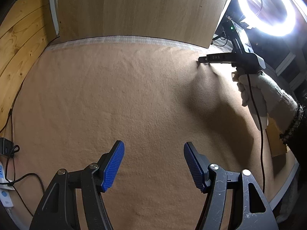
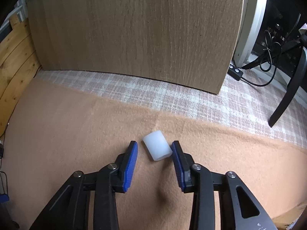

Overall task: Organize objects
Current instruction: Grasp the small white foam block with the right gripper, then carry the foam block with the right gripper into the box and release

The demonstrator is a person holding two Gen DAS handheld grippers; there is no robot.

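Only the right wrist view shows the white plastic cylinder (image 2: 157,148), lying on its side on the fuzzy tan blanket (image 2: 57,126). The right gripper (image 2: 154,153) has its blue ribbed fingers (image 2: 132,164) part open around it, neither pad visibly pressing. The left view shows a gloved hand (image 1: 268,99) and ring light (image 1: 268,9). The left gripper (image 1: 153,164) is wide open, empty.

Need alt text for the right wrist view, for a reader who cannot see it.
A small white cylinder lies on its side on a tan blanket, between the blue pads of the right tool, with a gap still visible on the left. A wooden panel stands behind, on plaid cloth.
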